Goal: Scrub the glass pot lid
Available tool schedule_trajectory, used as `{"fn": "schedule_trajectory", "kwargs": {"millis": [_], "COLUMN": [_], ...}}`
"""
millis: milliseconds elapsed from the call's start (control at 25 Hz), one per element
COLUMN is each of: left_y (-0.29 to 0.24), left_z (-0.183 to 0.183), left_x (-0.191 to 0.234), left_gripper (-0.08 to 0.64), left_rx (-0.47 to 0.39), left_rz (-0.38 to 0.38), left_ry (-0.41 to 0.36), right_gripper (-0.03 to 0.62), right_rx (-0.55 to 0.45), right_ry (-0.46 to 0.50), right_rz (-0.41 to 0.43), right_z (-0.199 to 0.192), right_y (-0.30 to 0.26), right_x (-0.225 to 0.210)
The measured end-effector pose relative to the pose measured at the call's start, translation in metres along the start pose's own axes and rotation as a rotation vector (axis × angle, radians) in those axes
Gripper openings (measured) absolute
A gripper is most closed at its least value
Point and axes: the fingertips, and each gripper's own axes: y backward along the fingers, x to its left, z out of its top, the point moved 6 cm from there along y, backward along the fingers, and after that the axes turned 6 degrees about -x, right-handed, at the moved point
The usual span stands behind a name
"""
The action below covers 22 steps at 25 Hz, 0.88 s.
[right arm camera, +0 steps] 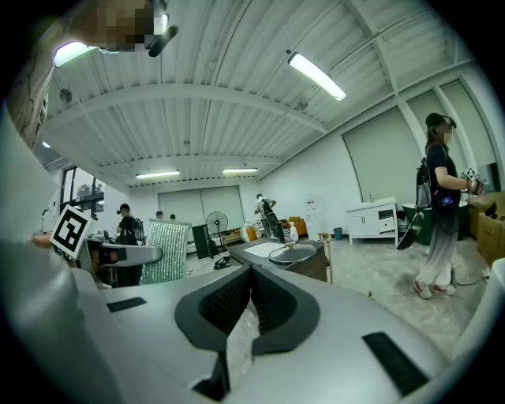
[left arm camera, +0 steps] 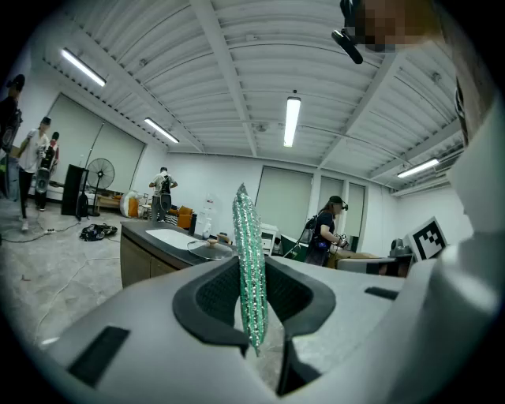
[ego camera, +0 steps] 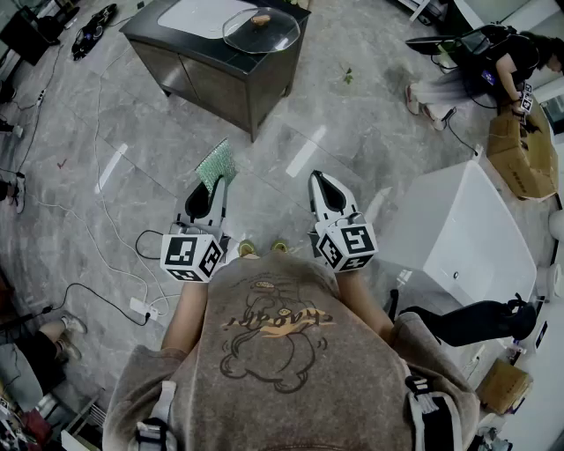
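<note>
The glass pot lid with a wooden knob lies on a dark counter across the floor, well ahead of both grippers. It also shows small in the left gripper view as the lid and in the right gripper view as the lid. My left gripper is shut on a green glittery scrub pad, which stands edge-on between the jaws as the pad. My right gripper is shut with nothing in it, its pads meeting. Both are held about level in front of my body.
A white sink basin is set in the counter. A white tub-like unit stands to my right. Cables and a power strip lie on the grey floor at left. A person crouches by cardboard boxes at far right.
</note>
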Motion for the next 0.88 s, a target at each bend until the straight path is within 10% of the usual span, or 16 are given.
{"fn": "schedule_trajectory", "kwargs": {"millis": [880], "left_y": [0.0], "left_z": [0.002], "left_x": [0.055], "left_gripper": [0.083], "left_rx": [0.0], "left_rz": [-0.075], "left_ry": [0.059], "right_gripper": [0.026], "right_rx": [0.019], "right_ry": [-0.036], "right_rz": [-0.047], "right_z": [-0.029], "right_y": [-0.015], "right_x": [0.041]}}
